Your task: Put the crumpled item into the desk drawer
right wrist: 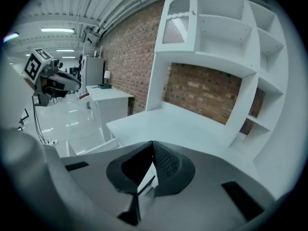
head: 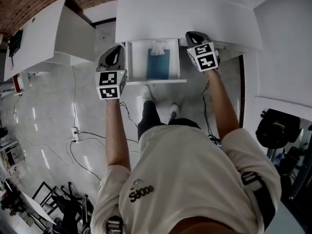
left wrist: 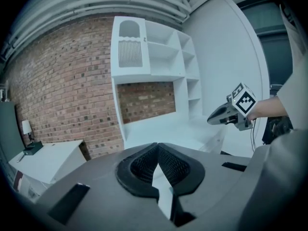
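In the head view the white desk drawer [head: 132,62] stands pulled out under the desk top [head: 170,13]. A crumpled white item [head: 158,48] lies at the drawer's back end, just beyond a flat blue thing [head: 158,67]. My left gripper [head: 117,50] hovers by the drawer's left wall, jaws shut and holding nothing. My right gripper [head: 193,35] hangs off the drawer's right side at the desk edge, also shut and holding nothing. The left gripper view shows its own closed jaws [left wrist: 157,147] and the right gripper [left wrist: 230,112]. The right gripper view shows its closed jaws [right wrist: 152,146] and the left gripper [right wrist: 48,77].
A white hutch with open shelves [left wrist: 163,57] rises over the desk against a brick wall [left wrist: 62,90]. A second white desk [head: 44,33] stands to the left. Cables [head: 78,135] run over the glossy floor, and a dark chair [head: 278,130] sits at the right.
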Tool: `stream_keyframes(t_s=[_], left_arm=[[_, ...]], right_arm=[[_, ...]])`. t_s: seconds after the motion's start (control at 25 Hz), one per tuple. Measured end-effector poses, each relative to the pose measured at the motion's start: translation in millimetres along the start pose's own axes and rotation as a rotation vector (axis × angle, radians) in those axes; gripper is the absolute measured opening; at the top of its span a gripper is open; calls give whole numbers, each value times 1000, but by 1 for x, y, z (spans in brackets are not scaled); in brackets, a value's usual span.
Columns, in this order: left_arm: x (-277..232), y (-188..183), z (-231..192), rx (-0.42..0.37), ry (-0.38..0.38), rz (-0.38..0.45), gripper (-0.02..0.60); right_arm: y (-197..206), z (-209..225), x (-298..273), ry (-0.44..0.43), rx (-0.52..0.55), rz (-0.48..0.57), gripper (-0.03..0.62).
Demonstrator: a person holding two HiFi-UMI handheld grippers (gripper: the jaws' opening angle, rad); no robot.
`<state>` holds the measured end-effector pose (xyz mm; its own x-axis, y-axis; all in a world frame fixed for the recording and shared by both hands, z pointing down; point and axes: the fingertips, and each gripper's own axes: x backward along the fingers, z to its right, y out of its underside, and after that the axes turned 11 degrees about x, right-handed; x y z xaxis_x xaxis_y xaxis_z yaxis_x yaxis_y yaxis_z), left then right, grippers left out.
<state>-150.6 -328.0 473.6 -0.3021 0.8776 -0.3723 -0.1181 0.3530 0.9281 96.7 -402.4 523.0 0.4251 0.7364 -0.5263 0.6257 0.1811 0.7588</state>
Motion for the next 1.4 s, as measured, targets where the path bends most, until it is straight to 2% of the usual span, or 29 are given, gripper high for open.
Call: stream_keyframes(t_s=[0.2, 0.4, 0.84, 1.08, 1.24, 1.4], left_arm=[[25, -21, 38, -51, 31, 29, 18], [53, -53, 63, -84, 24, 98, 18], [110, -129, 98, -169, -24, 289, 18], [132, -153, 114, -220, -27, 364, 18], [145, -162, 119, -232, -23, 384, 18], [151, -162, 128, -257, 18, 364, 18]], right_arm=[[-20, 21, 64, 33, 36, 92, 6], [-39, 31, 116, 60, 76, 163, 6], [-92, 39, 201, 106, 182, 295, 6], [-124, 40, 235, 129, 210, 381, 6], [-136, 42, 251, 141, 215, 410, 6], [-146, 39, 262, 138, 222, 444, 6]])
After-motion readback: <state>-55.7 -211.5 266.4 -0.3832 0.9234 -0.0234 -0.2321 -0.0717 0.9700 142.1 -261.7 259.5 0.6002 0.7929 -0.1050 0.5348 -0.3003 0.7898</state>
